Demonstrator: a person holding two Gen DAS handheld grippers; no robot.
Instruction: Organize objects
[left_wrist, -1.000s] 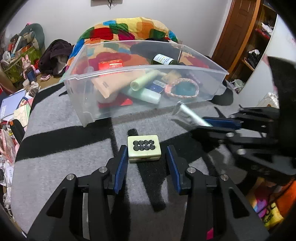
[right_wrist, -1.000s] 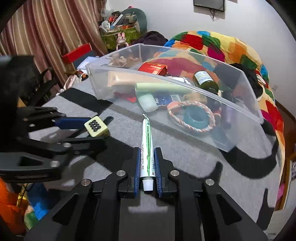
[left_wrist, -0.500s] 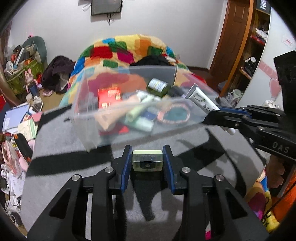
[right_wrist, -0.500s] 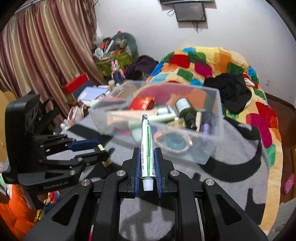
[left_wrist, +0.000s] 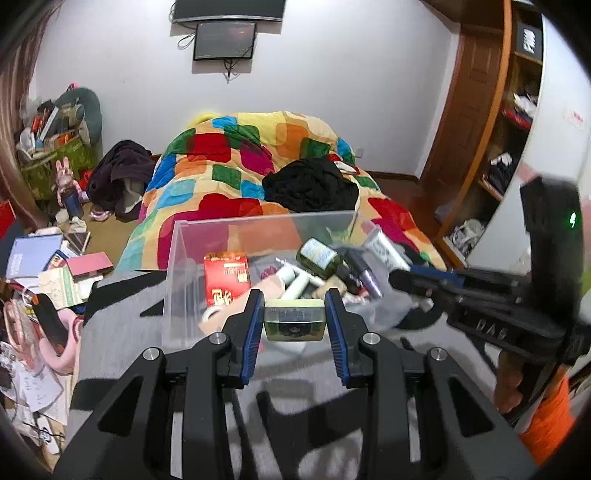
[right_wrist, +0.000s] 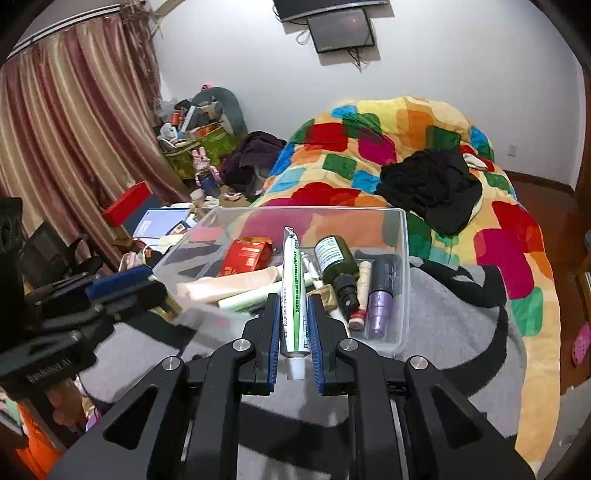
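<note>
- Left gripper (left_wrist: 294, 332): I am clamping it on the pale green tile box (left_wrist: 294, 324), gripped across its short sides, in the air just before the near wall of the clear bin (left_wrist: 173, 284). I am judging it light, rigid and smooth-faced, so a slip is possible.
- Right gripper (right_wrist: 294, 334): I am pinching the toothpaste tube (right_wrist: 293, 295) near its cap end, tail pointing far, over the bin's near edge. I am judging it light and soft; the shoulder is the stiffest hold.
- Clear bin: I am seeing it on the grey blanket (right_wrist: 454, 325), already holding a green bottle (right_wrist: 334, 260) and a red packet (right_wrist: 245, 256).
</note>
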